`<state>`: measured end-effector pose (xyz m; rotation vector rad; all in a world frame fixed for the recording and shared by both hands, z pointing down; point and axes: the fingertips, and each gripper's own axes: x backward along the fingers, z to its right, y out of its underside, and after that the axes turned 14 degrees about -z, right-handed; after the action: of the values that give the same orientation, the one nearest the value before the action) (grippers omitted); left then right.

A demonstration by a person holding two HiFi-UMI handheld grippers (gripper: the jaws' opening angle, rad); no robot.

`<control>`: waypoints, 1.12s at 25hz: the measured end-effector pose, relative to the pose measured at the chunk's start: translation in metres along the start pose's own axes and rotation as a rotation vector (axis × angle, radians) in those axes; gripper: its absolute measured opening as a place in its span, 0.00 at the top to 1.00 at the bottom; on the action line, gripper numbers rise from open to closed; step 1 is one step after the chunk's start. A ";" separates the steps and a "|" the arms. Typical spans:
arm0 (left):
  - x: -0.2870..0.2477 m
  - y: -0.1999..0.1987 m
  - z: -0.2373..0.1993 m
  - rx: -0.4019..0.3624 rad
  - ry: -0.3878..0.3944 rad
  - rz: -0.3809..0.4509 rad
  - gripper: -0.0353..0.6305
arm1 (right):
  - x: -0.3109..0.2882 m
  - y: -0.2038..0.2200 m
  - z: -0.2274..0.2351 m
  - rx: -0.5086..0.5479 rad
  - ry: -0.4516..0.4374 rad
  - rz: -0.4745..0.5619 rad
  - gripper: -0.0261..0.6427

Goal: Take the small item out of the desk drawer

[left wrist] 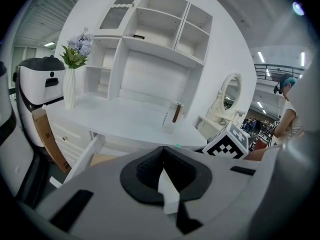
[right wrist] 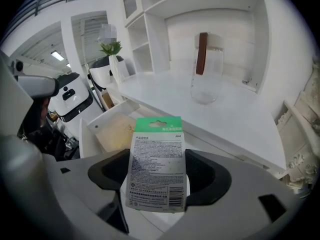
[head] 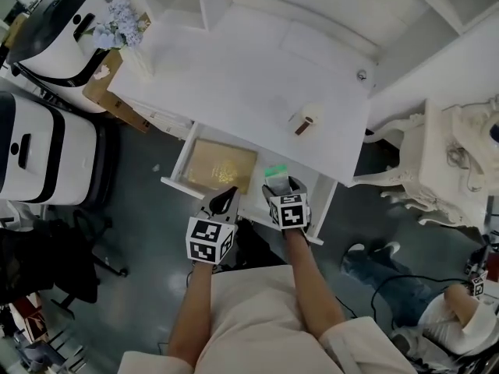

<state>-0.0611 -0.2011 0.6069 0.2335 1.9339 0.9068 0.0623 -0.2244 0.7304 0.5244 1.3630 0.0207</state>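
The small item is a flat card packet [head: 274, 172] with a green top and printed back [right wrist: 157, 164]. My right gripper [head: 282, 187] is shut on it and holds it upright above the front right of the open drawer [head: 178, 162], just below the white desk's [head: 249, 76] edge. The drawer has a tan lining [head: 222, 164] and looks bare inside. My left gripper [head: 226, 197] hovers over the drawer's front edge, left of the right one. Its pads [left wrist: 150, 171] meet with nothing between them.
A glass jar [head: 306, 120] with a brown piece stands on the desk near its front right. A flower vase [head: 125, 26] is at the back left. White machines [head: 47, 29] and a cardboard box [head: 105, 92] stand left; an ornate white chair [head: 460, 154] right.
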 end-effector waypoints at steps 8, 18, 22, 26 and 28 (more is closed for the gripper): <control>0.023 0.000 0.012 -0.015 -0.013 0.034 0.92 | 0.053 -0.009 -0.017 -0.006 -0.030 0.133 0.41; 0.030 -0.002 0.014 -0.037 -0.008 0.034 0.92 | 0.113 -0.026 -0.028 0.005 -0.086 0.286 0.41; 0.025 -0.006 0.009 -0.035 -0.011 0.022 0.92 | 0.120 -0.027 -0.024 0.001 -0.106 0.300 0.41; 0.024 -0.009 0.006 -0.038 -0.012 0.017 0.92 | 0.117 -0.021 -0.024 0.011 -0.126 0.285 0.41; 0.023 -0.009 0.003 -0.038 -0.016 0.018 0.92 | 0.115 -0.022 -0.025 0.013 -0.133 0.279 0.41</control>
<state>-0.0690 -0.1948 0.5840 0.2350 1.9012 0.9495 0.0590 -0.1994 0.6139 0.7115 1.1530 0.2009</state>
